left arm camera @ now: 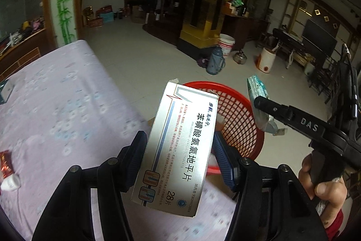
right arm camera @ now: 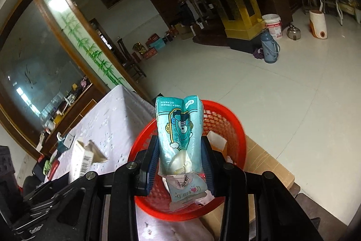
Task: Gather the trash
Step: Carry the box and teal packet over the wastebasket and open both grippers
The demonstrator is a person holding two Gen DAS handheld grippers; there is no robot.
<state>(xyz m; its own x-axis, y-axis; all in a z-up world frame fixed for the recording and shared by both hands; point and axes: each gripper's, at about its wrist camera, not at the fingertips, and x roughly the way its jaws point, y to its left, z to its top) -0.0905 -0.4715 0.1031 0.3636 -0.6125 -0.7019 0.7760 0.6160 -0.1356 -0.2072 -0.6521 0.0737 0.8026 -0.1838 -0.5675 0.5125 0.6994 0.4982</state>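
Note:
My left gripper [left arm camera: 178,146] is shut on a white medicine box [left arm camera: 176,148] with blue Chinese print, held upright near the table's edge. Just beyond it sits a red mesh basket [left arm camera: 239,119]. My right gripper [right arm camera: 180,146] is shut on a teal tissue pack [right arm camera: 180,125] with a cartoon figure, held above the red basket [right arm camera: 232,121]. A pale wrapper [right arm camera: 187,191] and a white scrap [right arm camera: 216,139] lie in the basket. In the left wrist view the right gripper [left arm camera: 259,103] reaches in from the right with the teal pack [left arm camera: 257,92], a hand [left arm camera: 325,186] on its handle.
The table [left arm camera: 56,110] has a lilac flowered cloth. On it lie a red packet [left arm camera: 5,164], a white cap [left arm camera: 11,182] and a teal box [left arm camera: 5,89]. An open white carton [right arm camera: 83,157] shows left of the basket. A cardboard box [right arm camera: 268,164] sits under the basket.

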